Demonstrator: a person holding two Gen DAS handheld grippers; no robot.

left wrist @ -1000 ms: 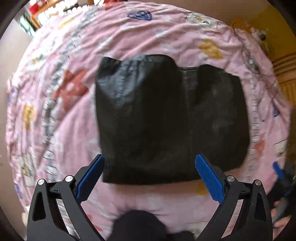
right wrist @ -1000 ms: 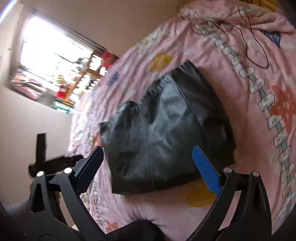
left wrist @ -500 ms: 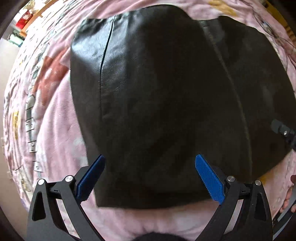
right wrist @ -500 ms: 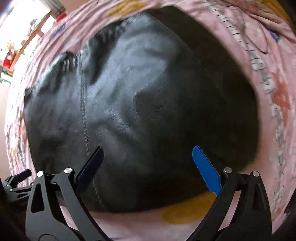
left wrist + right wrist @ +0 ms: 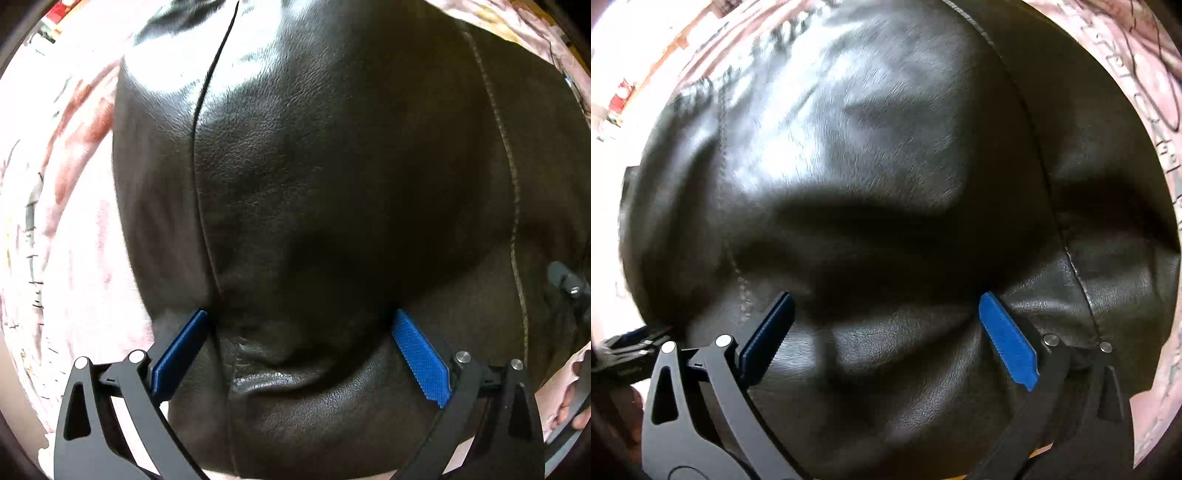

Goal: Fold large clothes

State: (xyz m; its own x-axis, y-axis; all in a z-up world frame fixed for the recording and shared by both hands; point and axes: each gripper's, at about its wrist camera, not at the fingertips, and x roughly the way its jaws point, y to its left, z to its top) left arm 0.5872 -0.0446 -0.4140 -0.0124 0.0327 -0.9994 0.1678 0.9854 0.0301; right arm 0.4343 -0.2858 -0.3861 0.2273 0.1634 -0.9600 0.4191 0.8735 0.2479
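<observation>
A pink patterned bedspread [image 5: 70,206] is seen beneath everything, showing only at the margins of both wrist views, with a thin dark cord [image 5: 1160,70] lying on it at the upper right of the right wrist view. Nearly the whole of each view is filled by the folded black leather garment [image 5: 332,177], which is laid flat on the bedspread; stitched seams are seen running across its glossy surface, and it is dented and wrinkled where the tools press on it. The left gripper [image 5: 300,350] is held with its jaws spread wide, both blue pads [image 5: 419,360] set down against the leather near its close edge, with nothing clasped between them. The right gripper [image 5: 886,332] is likewise spread wide and pressed onto the leather, a crease being raised between its blue fingertips [image 5: 1006,339]. Part of the other tool is glimpsed at the edge of each view, and a few of the person's fingers [image 5: 570,413] are visible at the lower right of the left wrist view
</observation>
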